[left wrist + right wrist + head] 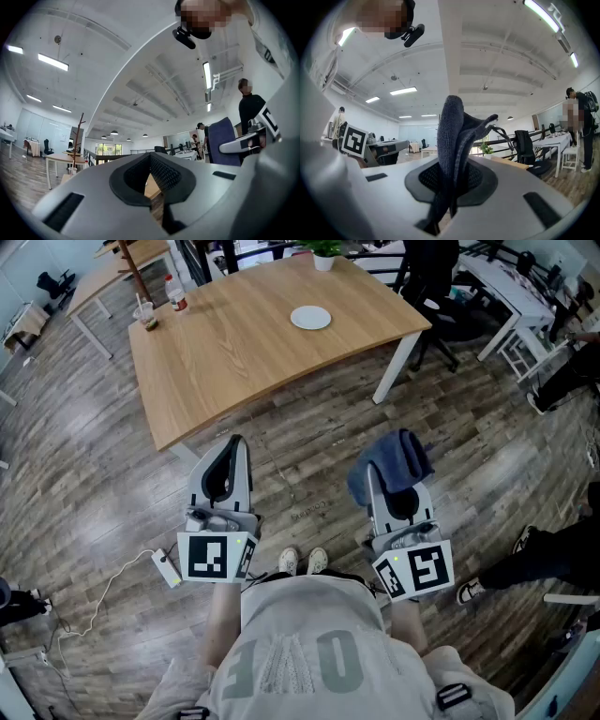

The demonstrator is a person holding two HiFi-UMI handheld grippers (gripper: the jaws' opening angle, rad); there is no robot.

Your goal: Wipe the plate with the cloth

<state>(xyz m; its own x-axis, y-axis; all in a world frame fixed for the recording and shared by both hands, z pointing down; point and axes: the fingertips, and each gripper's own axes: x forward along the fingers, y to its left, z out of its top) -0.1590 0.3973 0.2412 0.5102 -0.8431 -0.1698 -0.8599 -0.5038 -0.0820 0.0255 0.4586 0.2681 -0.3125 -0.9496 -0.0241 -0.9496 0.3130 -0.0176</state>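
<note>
A small white plate [310, 318] lies on the far half of a light wooden table [244, 352]. I stand a step back from the table's near edge. My right gripper [382, 474] is shut on a dark blue cloth [392, 463], which bunches up over its tip; in the right gripper view the cloth [454, 140] rises folded from between the jaws of the gripper [451, 180]. My left gripper [228, 452] is shut with nothing in it, and the left gripper view shows its pads [161, 172] meeting around an empty hollow.
A cup with a straw [145, 315] and a bottle [176, 294] stand at the table's far left corner, a potted plant [323, 253] at its far edge. A power strip with a white cable [167, 567] lies on the wooden floor to my left. Desks and chairs stand at the right.
</note>
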